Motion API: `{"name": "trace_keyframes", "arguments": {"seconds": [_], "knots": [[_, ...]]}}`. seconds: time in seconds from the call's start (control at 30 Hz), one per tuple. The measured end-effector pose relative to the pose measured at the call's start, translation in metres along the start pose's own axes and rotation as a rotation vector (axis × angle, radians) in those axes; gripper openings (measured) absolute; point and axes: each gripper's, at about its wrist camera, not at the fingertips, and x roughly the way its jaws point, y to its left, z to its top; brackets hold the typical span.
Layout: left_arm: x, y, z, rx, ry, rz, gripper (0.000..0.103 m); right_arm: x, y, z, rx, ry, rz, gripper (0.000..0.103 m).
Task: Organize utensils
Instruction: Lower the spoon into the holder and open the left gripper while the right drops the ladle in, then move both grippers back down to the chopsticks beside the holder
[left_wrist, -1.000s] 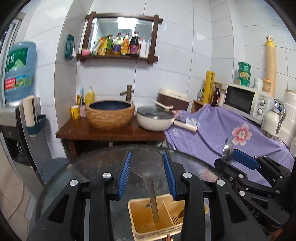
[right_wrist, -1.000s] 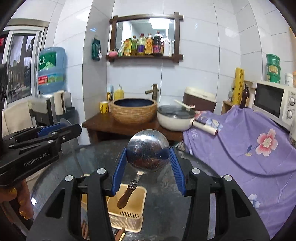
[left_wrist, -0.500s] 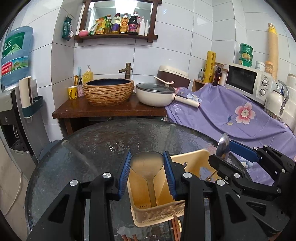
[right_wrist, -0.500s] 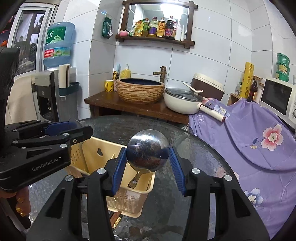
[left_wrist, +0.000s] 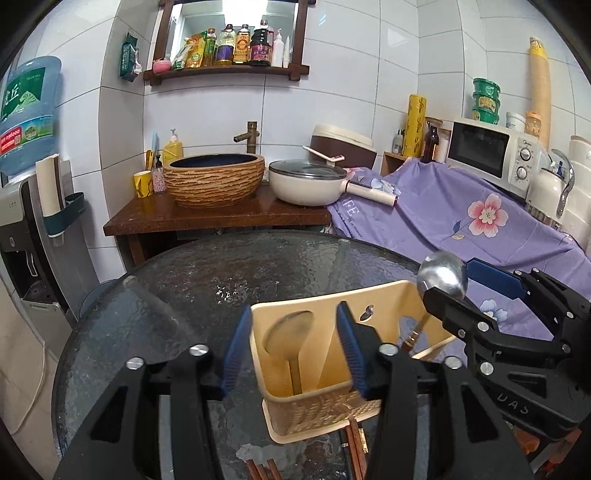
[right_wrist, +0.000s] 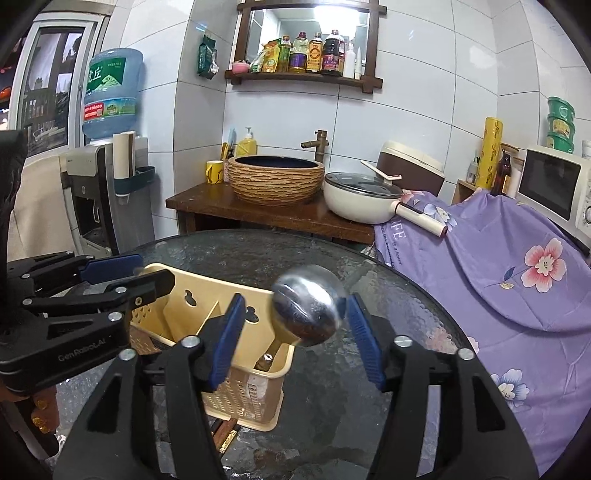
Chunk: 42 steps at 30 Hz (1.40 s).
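A beige plastic utensil caddy (left_wrist: 321, 391) (right_wrist: 255, 391) stands on the round dark glass table (left_wrist: 221, 280). A flat grey spoon (left_wrist: 290, 332) stands in its left compartment and leans on the back wall. My left gripper (left_wrist: 293, 308) (right_wrist: 129, 275) straddles it with jaws opening, and the pads are clear of the spoon. A steel ladle (right_wrist: 308, 304) (left_wrist: 441, 273) with a wooden handle stands in the right compartment, its bowl blurred. My right gripper (right_wrist: 295, 299) (left_wrist: 469, 291) is opening around that bowl, and its left pad is well clear.
Wooden chopsticks (left_wrist: 354, 443) (right_wrist: 225, 432) lie on the glass by the caddy's near side. Behind the table is a wooden counter (left_wrist: 221, 218) with a basin and a white pot (left_wrist: 306, 181). A purple flowered cloth (left_wrist: 443, 221) covers the right side; a water dispenser (right_wrist: 107, 199) stands left.
Both grippers sank toward the caddy with the spoon and the ladle, whose handles went into its compartments. Both pairs of jaws then spread and the pads came off the utensils.
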Motion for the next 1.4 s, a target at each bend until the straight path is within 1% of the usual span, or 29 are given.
{"name": "trace_keyframes", "arguments": {"seconds": [0.03,0.07,0.13,0.2,0.3,0.37,0.43,0.47,0.53,0.57,0.63,0.73,0.8,0.83,0.97,1.07,1.23,1.4], "knots": [[-0.006,0.001,0.000,-0.002,-0.011,0.003,0.061,-0.004,0.000,0.000,-0.003,-0.008,-0.005,0.063],[-0.010,0.001,0.000,-0.005,-0.019,0.006,0.064,-0.008,0.000,0.000,-0.007,-0.017,-0.010,0.063],[-0.025,0.004,-0.003,-0.020,-0.044,0.024,0.079,-0.022,0.001,-0.002,-0.003,-0.043,-0.025,0.064],[-0.038,0.007,-0.008,-0.028,-0.060,0.043,0.084,-0.040,0.000,-0.006,0.020,-0.073,-0.031,0.069],[-0.056,0.009,-0.020,-0.018,-0.061,0.071,0.085,-0.062,0.003,-0.015,0.030,-0.090,-0.045,0.072],[-0.064,0.010,-0.029,-0.004,-0.049,0.093,0.085,-0.072,0.008,-0.024,0.032,-0.076,-0.034,0.072],[-0.070,0.014,-0.043,0.004,-0.021,0.113,0.085,-0.078,0.016,-0.040,0.039,-0.036,-0.020,0.072],[-0.072,0.016,-0.051,0.002,0.000,0.120,0.084,-0.078,0.018,-0.046,0.040,-0.019,-0.019,0.072],[-0.072,0.021,-0.066,-0.010,0.041,0.129,0.075,-0.075,0.025,-0.066,0.050,0.049,-0.003,0.072],[-0.071,0.024,-0.074,-0.026,0.066,0.132,0.073,-0.072,0.028,-0.076,0.063,0.085,0.007,0.072],[-0.065,0.031,-0.097,-0.069,0.146,0.108,0.061,-0.065,0.031,-0.096,0.097,0.150,0.030,0.072],[-0.055,0.033,-0.124,-0.089,0.232,0.093,0.049,-0.051,0.039,-0.127,0.130,0.257,0.056,0.071],[-0.050,0.034,-0.137,-0.100,0.275,0.076,0.043,-0.045,0.044,-0.140,0.133,0.301,0.059,0.065],[-0.048,0.033,-0.144,-0.102,0.297,0.063,0.041,-0.042,0.047,-0.148,0.133,0.326,0.063,0.065],[-0.043,0.029,-0.158,-0.094,0.326,0.052,0.038,-0.036,0.056,-0.163,0.129,0.379,0.071,0.062],[-0.040,0.025,-0.162,-0.087,0.342,0.031,0.038,-0.033,0.064,-0.169,0.120,0.395,0.075,0.061],[-0.036,0.018,-0.168,-0.070,0.364,0.027,0.038,-0.025,0.070,-0.173,0.106,0.423,0.078,0.060],[-0.031,0.015,-0.171,-0.058,0.380,0.029,0.038,-0.022,0.068,-0.168,0.092,0.442,0.066,0.060]]}}
